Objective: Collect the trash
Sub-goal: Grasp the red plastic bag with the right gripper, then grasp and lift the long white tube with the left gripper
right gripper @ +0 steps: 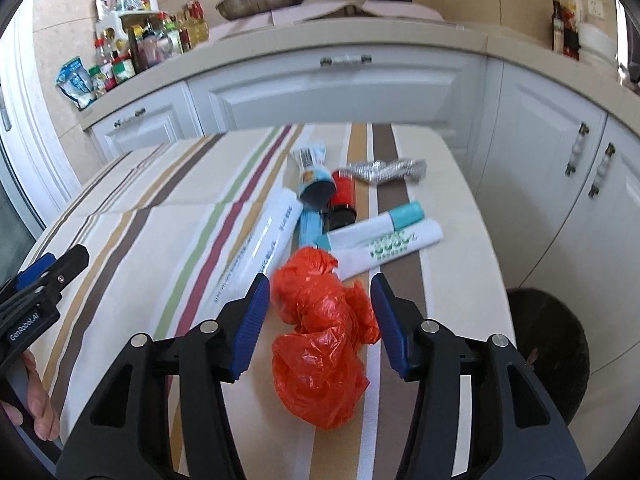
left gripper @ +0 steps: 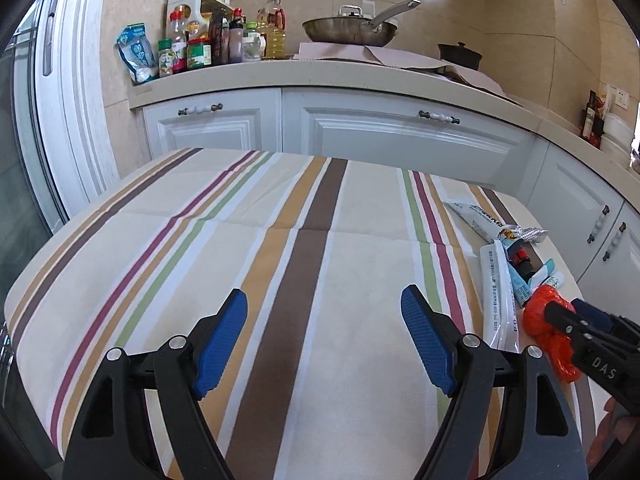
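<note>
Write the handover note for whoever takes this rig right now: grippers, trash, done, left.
Left gripper: open, holding nothing, over bare striped tablecloth.
Right gripper: open, jaws on either side of the crumpled orange bag, not yet closed.
Other trash lies beyond the bag: white tubes, red can, foil wrapper.
Dark bin sits beside the table's right edge.
Done: nothing collected by the look of it. Left: bag first, then the rest.

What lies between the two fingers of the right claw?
The crumpled orange plastic bag lies on the striped tablecloth between the open right claw's fingers, seen in the right wrist view.
</note>
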`<state>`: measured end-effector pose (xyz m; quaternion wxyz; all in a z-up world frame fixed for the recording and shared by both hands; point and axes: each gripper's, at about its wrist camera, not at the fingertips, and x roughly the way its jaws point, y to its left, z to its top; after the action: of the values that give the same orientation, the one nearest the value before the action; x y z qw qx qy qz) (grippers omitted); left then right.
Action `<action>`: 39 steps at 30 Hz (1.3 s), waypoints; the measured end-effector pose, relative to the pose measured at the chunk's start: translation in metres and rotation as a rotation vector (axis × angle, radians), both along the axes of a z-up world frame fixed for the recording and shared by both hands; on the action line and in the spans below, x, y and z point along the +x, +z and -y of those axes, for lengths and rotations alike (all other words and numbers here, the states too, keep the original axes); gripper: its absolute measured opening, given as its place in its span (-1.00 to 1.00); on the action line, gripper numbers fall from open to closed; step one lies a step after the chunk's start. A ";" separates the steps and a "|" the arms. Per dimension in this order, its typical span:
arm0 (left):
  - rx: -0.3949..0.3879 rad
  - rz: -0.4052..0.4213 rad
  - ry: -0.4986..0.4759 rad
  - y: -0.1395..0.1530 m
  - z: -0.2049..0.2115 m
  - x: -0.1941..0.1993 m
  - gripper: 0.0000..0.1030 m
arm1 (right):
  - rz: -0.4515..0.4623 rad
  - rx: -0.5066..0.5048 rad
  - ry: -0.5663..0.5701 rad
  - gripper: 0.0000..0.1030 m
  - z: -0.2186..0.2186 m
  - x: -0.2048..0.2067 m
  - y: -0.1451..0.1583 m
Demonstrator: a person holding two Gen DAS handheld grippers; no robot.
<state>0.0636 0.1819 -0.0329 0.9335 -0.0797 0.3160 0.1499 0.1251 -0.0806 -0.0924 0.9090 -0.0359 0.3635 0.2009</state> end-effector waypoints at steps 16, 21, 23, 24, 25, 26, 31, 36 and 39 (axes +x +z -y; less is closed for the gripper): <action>-0.037 -0.040 -0.131 -0.005 0.047 0.021 0.53 | 0.036 0.018 0.023 -0.25 0.017 -0.010 0.005; -0.034 -0.057 -0.178 -0.009 0.069 0.029 0.53 | 0.049 0.033 -0.005 -0.24 0.042 -0.012 0.008; -0.035 -0.069 -0.193 -0.011 0.075 0.033 0.53 | 0.048 0.038 -0.018 -0.25 0.051 -0.011 0.007; -0.036 -0.079 -0.203 -0.013 0.079 0.037 0.53 | 0.048 0.040 -0.025 -0.24 0.056 -0.011 0.007; -0.037 -0.088 -0.209 -0.015 0.082 0.039 0.53 | 0.049 0.043 -0.033 -0.24 0.062 -0.010 0.007; -0.036 -0.095 -0.213 -0.016 0.085 0.041 0.53 | 0.047 0.048 -0.040 -0.24 0.067 -0.010 0.007; -0.045 -0.145 -0.248 -0.024 0.097 0.053 0.53 | 0.051 0.071 -0.064 -0.24 0.086 -0.008 0.008; -0.064 -0.217 -0.279 -0.035 0.104 0.064 0.35 | 0.051 0.085 -0.069 -0.24 0.095 -0.006 0.008; -0.061 -0.228 -0.288 -0.037 0.107 0.065 0.27 | 0.047 0.093 -0.068 -0.24 0.097 -0.005 0.008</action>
<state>0.1286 0.0748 -0.0695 0.9007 -0.0442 0.4321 0.0130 0.1203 -0.1775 -0.0847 0.9243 0.0140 0.3333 0.1853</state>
